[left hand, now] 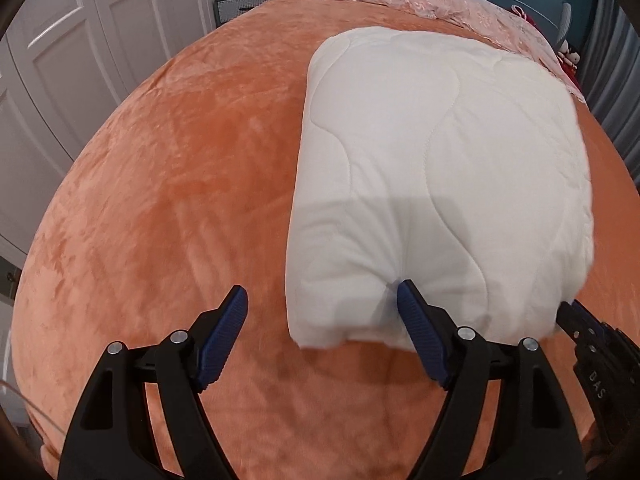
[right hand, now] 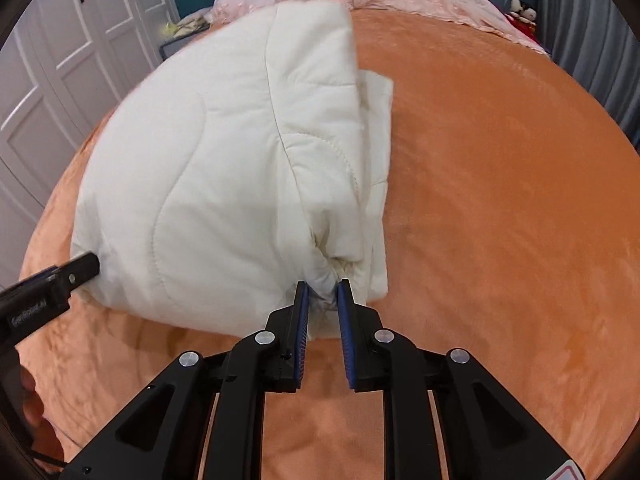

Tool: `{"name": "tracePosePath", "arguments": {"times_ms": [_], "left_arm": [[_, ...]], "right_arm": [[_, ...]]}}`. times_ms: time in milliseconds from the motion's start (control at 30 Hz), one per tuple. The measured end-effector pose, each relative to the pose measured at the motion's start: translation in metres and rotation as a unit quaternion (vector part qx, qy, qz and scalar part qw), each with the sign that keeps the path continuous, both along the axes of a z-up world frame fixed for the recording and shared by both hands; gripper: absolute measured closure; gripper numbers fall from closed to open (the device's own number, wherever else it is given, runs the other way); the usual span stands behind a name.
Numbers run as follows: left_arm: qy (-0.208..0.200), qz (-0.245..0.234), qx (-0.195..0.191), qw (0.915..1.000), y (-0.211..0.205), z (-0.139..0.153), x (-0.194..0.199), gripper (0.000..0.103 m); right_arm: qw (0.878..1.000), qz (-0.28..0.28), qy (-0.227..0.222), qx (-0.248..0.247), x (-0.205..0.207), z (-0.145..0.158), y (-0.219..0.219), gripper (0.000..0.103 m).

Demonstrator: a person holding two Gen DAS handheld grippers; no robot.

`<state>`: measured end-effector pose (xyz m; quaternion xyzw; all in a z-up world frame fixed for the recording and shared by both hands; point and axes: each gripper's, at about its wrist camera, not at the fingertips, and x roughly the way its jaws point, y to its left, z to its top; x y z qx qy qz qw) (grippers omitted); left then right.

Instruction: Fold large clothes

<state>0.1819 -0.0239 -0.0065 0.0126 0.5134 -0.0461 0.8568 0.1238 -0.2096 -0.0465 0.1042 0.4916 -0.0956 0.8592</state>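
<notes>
Right wrist view: right gripper (right hand: 322, 292) clamped on the puffy quilted bundle's (right hand: 208, 168) corner; left gripper (left hand: 322, 304) spread wide. Soft, bulky; grab edges.

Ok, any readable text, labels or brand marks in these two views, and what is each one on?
"DAS": pale letters on the black body of the right tool, at the lower right edge of the left wrist view.
Pale lettering on the black body of the left tool, at the left edge of the right wrist view: too blurred to read.
Nothing readable on the white quilt.
</notes>
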Motion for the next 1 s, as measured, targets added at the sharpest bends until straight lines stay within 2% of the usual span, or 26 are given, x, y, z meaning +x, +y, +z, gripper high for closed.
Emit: {"name": "tracePosePath", "arguments": {"times_ms": [133,167,200,267,300,367,400,533,667,1000], "left_arm": [[-0.031,-0.011,-0.007,0.9994,-0.003,0.021,-0.027,0.029],[-0.037,-0.012,-0.008,0.9992,-0.005,0.025,-0.033,0.029],[-0.042,-0.014,-0.009,0.9990,-0.007,0.028,-0.038,0.029],[-0.054,-0.022,-0.008,0.9982,-0.014,0.037,-0.053,0.027],[-0.060,-0.027,-0.005,0.9978,-0.017,0.040,-0.059,0.026],[-0.076,-0.031,0.008,0.9966,-0.023,0.046,-0.070,0.010],[-0.082,-0.031,0.011,0.9961,-0.024,0.048,-0.074,0.010],[-0.085,-0.033,0.017,0.9957,-0.029,0.055,-0.093,0.009],[-0.083,-0.033,0.023,0.9958,-0.030,0.056,-0.105,0.009],[-0.081,-0.024,0.049,0.9952,-0.026,0.053,-0.138,0.007]], "right_arm": [[0.999,-0.005,-0.048,0.025,-0.030,0.033,0.006,0.083],[0.998,-0.007,-0.059,0.024,-0.039,0.040,0.009,0.076],[0.997,-0.008,-0.069,0.022,-0.047,0.046,0.011,0.064],[0.997,-0.010,-0.079,0.016,-0.057,0.053,0.016,0.045],[0.996,-0.014,-0.087,0.008,-0.067,0.057,0.020,0.042],[0.995,-0.016,-0.093,-0.008,-0.078,0.059,0.024,0.037],[0.995,-0.016,-0.094,-0.016,-0.081,0.060,0.027,0.035],[0.994,-0.018,-0.098,-0.043,-0.101,0.063,0.029,0.030],[0.993,-0.027,-0.104,-0.045,-0.118,0.066,0.030,0.025],[0.993,-0.026,-0.103,-0.054,-0.142,0.068,0.038,0.023]]}}
